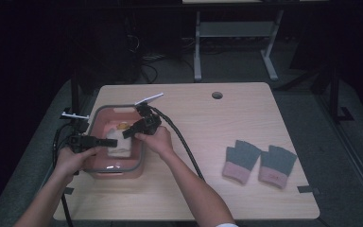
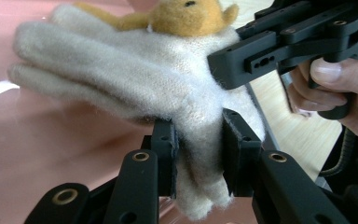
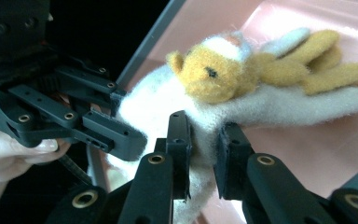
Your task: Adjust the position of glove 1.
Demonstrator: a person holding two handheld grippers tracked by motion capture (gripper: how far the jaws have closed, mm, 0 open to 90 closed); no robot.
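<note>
Left hand-held gripper (image 2: 198, 154) clamps white glove (image 2: 121, 74); right hand-held gripper (image 3: 203, 154) clamps it too.

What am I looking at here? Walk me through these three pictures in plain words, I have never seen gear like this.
A person sits at a wooden table and holds a hand-operated clamp tool in each hand. The high view looks down from above: the left gripper and the right gripper meet over a pink tub at the table's left. The other two pictures come from small cameras riding on each tool, looking along its two black jaws.

Both tools are shut on the same cream woolly glove, each pinching its cuff edge, with the glove hanging over the tub. A small orange plush animal sits on the glove; whether it is sewn on or loose I cannot tell.

To the right on the table lies a pair of grey gloves with pink cuffs, flat, side by side, untouched.
</note>
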